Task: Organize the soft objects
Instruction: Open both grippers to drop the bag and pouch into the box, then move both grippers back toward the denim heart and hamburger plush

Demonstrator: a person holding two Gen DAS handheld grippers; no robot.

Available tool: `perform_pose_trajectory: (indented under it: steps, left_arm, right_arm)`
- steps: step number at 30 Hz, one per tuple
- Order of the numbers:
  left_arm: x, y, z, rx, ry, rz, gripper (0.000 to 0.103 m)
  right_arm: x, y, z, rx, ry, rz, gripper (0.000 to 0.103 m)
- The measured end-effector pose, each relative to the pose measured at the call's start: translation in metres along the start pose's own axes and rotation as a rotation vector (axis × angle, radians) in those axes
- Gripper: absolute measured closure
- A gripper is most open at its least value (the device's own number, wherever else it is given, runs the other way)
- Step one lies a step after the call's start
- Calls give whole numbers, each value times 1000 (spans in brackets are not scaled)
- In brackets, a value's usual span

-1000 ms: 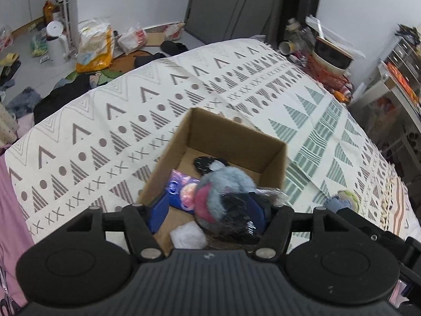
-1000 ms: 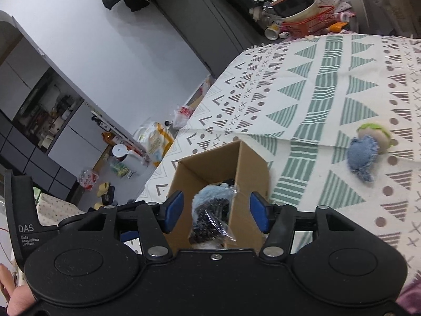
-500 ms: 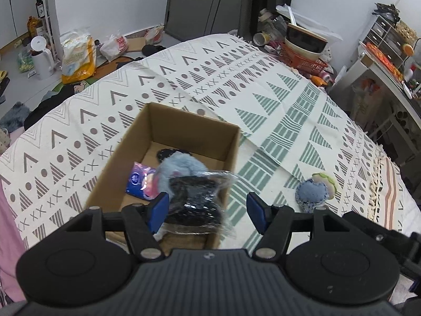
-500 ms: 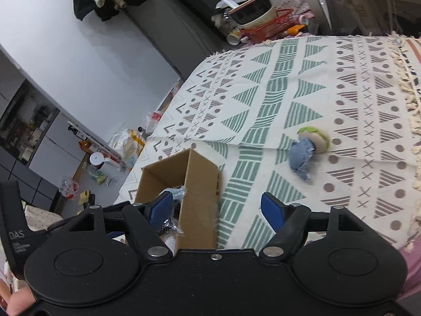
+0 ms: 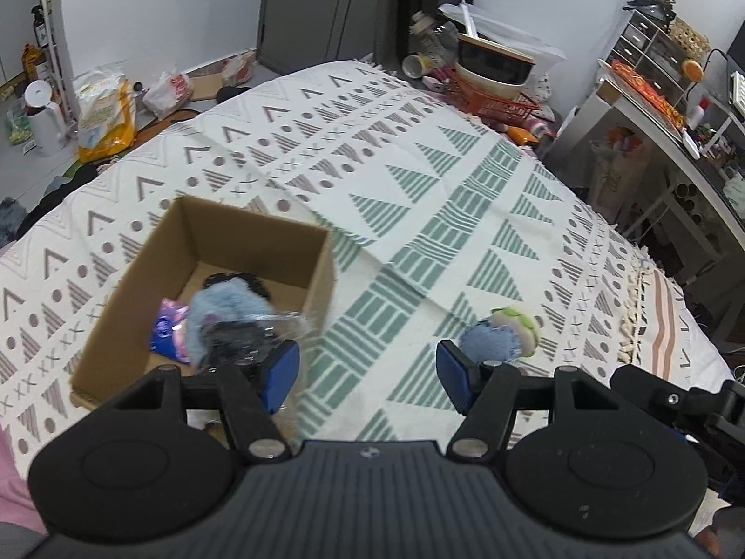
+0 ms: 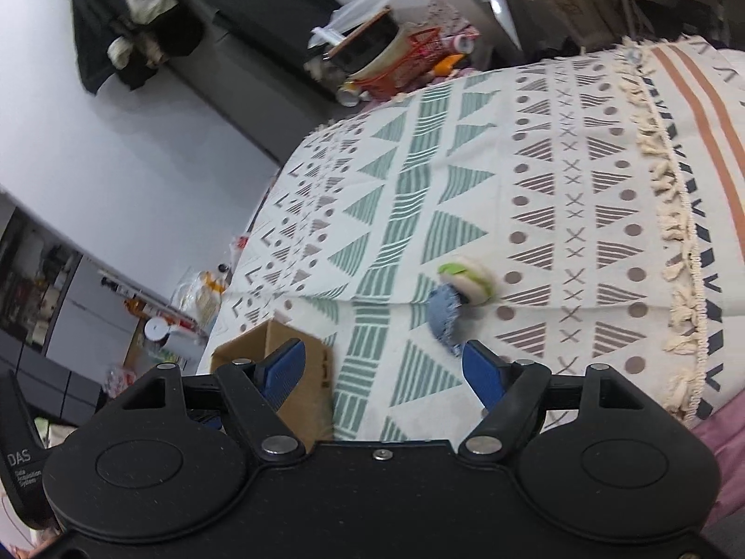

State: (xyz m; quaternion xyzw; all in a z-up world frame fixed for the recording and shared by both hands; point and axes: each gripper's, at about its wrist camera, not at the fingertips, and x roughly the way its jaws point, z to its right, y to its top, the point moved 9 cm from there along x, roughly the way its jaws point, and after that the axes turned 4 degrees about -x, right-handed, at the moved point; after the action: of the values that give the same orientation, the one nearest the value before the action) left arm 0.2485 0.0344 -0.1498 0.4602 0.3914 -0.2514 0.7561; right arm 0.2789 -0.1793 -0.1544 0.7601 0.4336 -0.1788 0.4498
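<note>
Both grippers — left gripper, right gripper — fingers spread, empty; denim plush toy lies on the bed lower right of centre, cardboard box lower left — risk: soft toy squashes and slips from a shallow pinch.

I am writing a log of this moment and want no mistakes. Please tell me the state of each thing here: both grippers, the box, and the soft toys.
Left gripper: open, empty.
Right gripper: open, empty.
Box: open on top, upright on the blanket.
Bagged plush: inside the box, in clear plastic.
Purple packet: lying in the box.
Blue toy: on the blanket, outside the box.
</note>
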Motion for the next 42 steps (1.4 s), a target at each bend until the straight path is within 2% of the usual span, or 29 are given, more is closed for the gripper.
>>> perform_pose_trajectory:
  steps: [12,23,28,38,41,42]
  left_arm:
    - [42,-5,43,5,-36,-44,40]
    - [94,-16,80,1,-79,-128,40]
    - [118,-21,91,-9,-89,-162,40]
    - [165,-28,89,-56,-89,-217,40]
    - [171,-28,87,-76,-114,-213,43]
    - [173,-29,87,-82,-125,-222,51]
  right_arm:
    - [21,17,47,116,-25,-18,29]
    - [54,25,75,232,-13,-50,28]
    - [68,29,79,245,-11,-60,22]
    - [97,30,100,300,-21,-86,18]
    - [108,28,99,303,-11,-99,17]
    - [112,27,98,305,-4,-110,17]
